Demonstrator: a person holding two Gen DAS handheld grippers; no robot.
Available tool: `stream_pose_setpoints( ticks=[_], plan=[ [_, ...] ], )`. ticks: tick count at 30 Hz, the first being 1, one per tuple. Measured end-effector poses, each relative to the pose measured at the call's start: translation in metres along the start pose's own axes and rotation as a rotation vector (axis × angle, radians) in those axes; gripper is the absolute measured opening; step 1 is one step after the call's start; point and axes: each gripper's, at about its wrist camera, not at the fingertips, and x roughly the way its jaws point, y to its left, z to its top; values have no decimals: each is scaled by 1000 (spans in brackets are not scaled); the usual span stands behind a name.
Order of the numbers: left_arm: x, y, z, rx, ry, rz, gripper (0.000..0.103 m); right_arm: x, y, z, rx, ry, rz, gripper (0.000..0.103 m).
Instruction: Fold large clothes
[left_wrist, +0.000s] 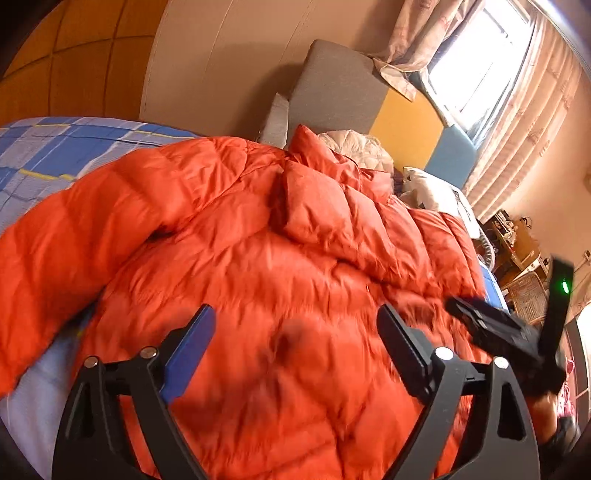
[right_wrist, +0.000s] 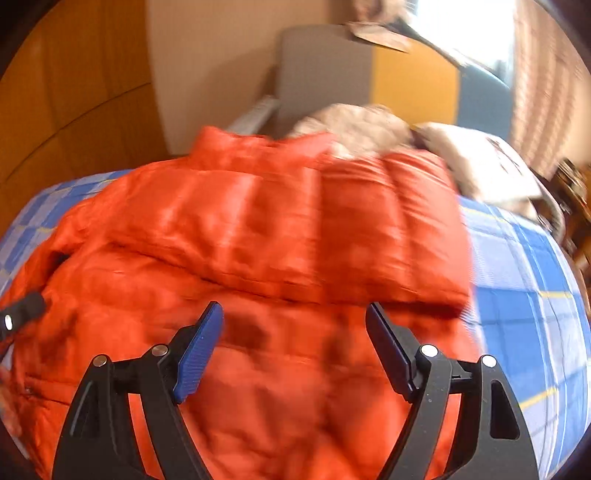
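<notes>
Both grippers, left and right, spread empty over orange puffer jacket mid-frame; slick padding may spring unfolded.

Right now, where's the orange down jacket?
The orange down jacket lies spread on the blue plaid bedsheet, filling the middle of both wrist views, collar toward the grey headboard panel and white pillows.

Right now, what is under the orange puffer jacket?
The orange puffer jacket lies on a blue checked bedsheet, visible around its edges. Whatever is beneath its middle is covered.
</notes>
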Motion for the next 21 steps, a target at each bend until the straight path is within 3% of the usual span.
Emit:
stream_pose_setpoints(
  ticks=[7, 10, 12, 14, 21],
  plan=[
    [70, -2, 42, -67, 76, -16, 70, 10, -31, 0, 46, 40, -68, 78],
    [92, 0, 50, -76, 98, -13, 47, 15, -30, -1, 33, 51, -64, 78],
    [99, -1, 53, -57, 111, -20, 9, 16, -24, -1, 8, 57, -54, 78],
    [97, 0, 54, -49, 95, -21, 3, 16, -23, 0, -12, 55, -52, 78],
    [76, 23, 55, -50, 46, 36, 2, -2, -6, 7, -45, 13, 2, 78]
  ],
)
